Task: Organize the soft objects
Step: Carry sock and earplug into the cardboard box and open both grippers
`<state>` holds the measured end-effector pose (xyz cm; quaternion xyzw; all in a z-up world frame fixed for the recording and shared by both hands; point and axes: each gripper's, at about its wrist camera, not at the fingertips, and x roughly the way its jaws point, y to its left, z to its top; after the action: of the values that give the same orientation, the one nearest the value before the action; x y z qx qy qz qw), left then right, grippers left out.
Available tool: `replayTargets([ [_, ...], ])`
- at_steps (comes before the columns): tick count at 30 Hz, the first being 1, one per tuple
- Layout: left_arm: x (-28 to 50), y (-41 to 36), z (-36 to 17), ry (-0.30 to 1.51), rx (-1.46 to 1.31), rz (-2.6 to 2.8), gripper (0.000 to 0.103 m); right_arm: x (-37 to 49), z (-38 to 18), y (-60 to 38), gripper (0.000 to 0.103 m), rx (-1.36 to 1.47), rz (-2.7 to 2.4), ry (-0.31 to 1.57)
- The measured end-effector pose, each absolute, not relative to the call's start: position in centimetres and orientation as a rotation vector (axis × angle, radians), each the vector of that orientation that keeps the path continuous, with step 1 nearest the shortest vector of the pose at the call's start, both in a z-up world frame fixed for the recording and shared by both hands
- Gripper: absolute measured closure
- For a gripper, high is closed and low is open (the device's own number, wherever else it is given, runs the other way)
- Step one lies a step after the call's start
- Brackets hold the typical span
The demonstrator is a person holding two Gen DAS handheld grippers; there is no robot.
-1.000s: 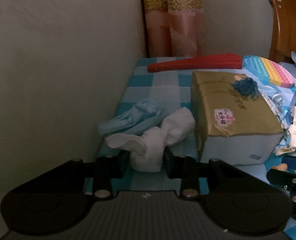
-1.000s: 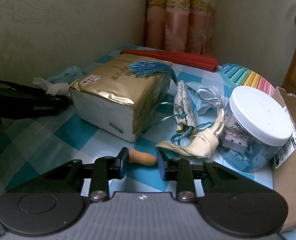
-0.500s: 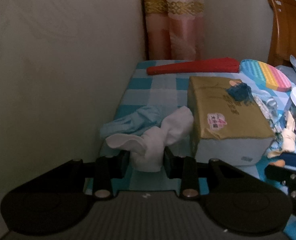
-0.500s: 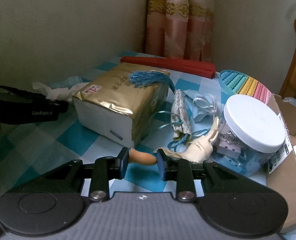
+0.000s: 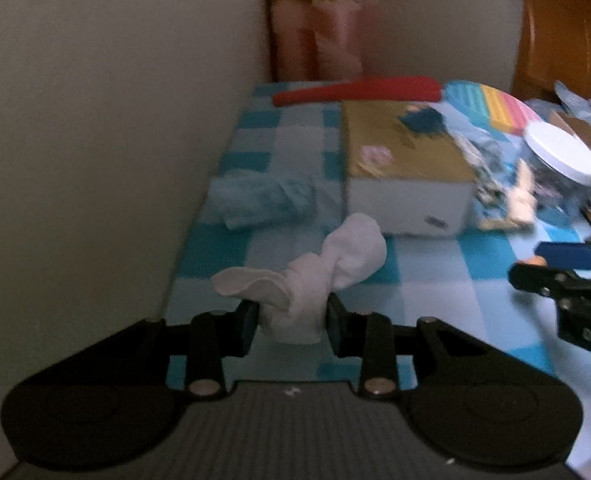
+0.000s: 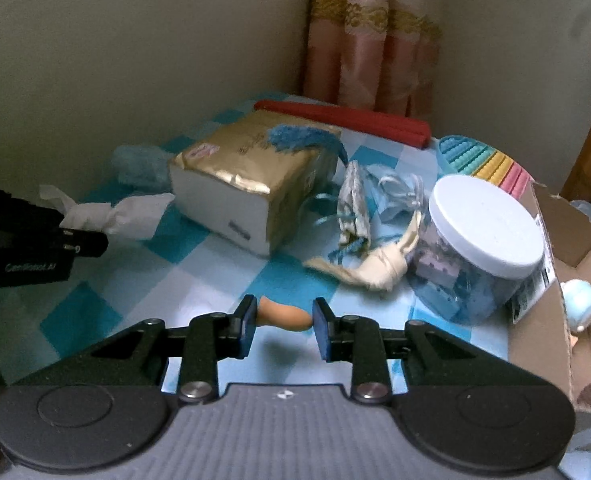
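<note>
My left gripper (image 5: 291, 318) is shut on a white sock (image 5: 315, 280) and holds it above the blue-checked tablecloth (image 5: 435, 280); the sock also shows in the right wrist view (image 6: 111, 212). A light blue sock (image 5: 255, 196) lies by the wall beside a gold tissue pack (image 5: 399, 152). My right gripper (image 6: 281, 322) is shut on a small orange-tan soft piece (image 6: 283, 316), held just above the cloth. A cream sock (image 6: 375, 268) lies by a jar.
A clear jar with a white lid (image 6: 479, 236), a cardboard box (image 6: 555, 280) with a pale blue toy (image 6: 581, 304), a red folded fan (image 6: 343, 118), a rainbow pop pad (image 6: 483, 160) and blue ribbon clutter (image 6: 351, 208) stand around. A wall runs along the left.
My left gripper has pulled back and lifted the white sock away from the light blue sock and the tissue pack. My right gripper has lifted its orange piece slightly and drawn back.
</note>
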<state>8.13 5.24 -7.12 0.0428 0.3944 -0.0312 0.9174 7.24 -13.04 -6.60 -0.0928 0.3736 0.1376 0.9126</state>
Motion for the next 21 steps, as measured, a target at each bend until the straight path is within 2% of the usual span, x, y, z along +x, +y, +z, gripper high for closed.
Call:
replayTargets([
  [10, 5.4, 0.6, -6.0, 0.833, 0.14, -0.238, 0.069, 4.3, -5.7, -16.2, 0.068, -0.185, 0.259, 0.791],
  [21, 5.5, -5.9, -3.6, 0.819, 0.152, -0.479, 0.069, 1.5, -2.1, -21.9, 0.068, -0.18, 0.176, 0.756],
])
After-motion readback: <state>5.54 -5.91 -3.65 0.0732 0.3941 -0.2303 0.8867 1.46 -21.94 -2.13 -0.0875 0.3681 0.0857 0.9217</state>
